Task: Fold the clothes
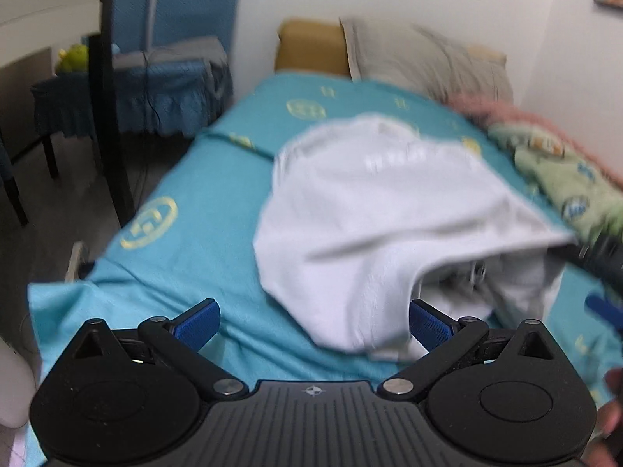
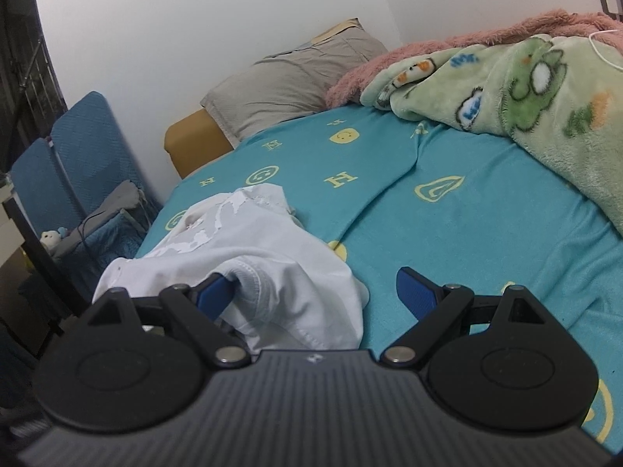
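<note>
A white garment [image 1: 370, 210] lies crumpled on the teal bed sheet [image 1: 202, 257]; the left wrist view is motion-blurred. My left gripper [image 1: 313, 323] is open, its blue fingers wide apart, and the garment's near edge hangs between them, closest to the right finger. In the right wrist view the same white garment [image 2: 272, 264] lies at the left. My right gripper [image 2: 313, 295] is open, with a fold of the garment lying against its left finger [image 2: 214, 295]. The right gripper's dark body also shows blurred at the right edge of the left wrist view [image 1: 599, 264].
A grey pillow [image 2: 288, 85] and a tan headboard [image 2: 190, 144] stand at the bed's far end. A green cartoon blanket [image 2: 545, 109] over a pink one [image 2: 428, 54] lies along the wall side. Blue-covered chairs [image 1: 171, 89] and a dark post [image 1: 109, 124] stand left of the bed.
</note>
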{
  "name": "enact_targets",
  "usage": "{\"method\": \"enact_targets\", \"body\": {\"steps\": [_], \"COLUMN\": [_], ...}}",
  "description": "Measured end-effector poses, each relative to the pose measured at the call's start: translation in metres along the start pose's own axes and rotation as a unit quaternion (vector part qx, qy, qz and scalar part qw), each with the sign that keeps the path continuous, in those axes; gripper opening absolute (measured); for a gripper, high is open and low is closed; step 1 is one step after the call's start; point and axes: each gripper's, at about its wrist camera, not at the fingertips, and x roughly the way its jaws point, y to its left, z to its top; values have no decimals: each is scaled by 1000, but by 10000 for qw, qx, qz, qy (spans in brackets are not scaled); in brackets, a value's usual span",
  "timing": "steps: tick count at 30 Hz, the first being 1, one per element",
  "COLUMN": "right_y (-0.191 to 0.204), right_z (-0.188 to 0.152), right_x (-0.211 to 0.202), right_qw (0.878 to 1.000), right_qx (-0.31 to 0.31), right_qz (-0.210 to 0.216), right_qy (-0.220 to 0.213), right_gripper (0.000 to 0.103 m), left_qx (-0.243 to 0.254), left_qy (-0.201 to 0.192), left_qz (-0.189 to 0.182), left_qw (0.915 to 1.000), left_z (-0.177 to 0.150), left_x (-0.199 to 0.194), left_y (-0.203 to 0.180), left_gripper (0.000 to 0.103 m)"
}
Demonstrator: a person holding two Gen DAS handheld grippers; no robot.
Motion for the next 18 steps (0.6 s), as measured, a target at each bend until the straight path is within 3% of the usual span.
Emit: {"method": "enact_targets", "body": {"steps": [2, 5, 10, 14, 18], "right_y": [-3, -8, -10, -12, -7], "right_z": [0, 0, -2, 1, 10], "right_x": [2, 5, 7, 2, -20], "right_qw": [9998, 9993, 9996, 9996, 9992], "right_qx": [34, 147, 92, 221, 164], "right_qz": [191, 274, 114, 121, 71], "right_qy": [97, 211, 222, 100, -370], "right_gripper": [91, 91, 91, 91, 91], "left_qx": [26, -573, -1687, -1629, -1557], "left_qy": [1, -169, -527, -1131, -1751], "left_qz": [188, 439, 307, 519, 480], "left_qw": [9998, 9972, 9838, 9788, 9710], "left_z": [-4, -2, 6, 16, 26], "left_x": [6, 5, -20, -52, -87], "left_y": [-2, 15, 52, 53, 47], "left_gripper": [103, 103, 103, 103, 103]}}
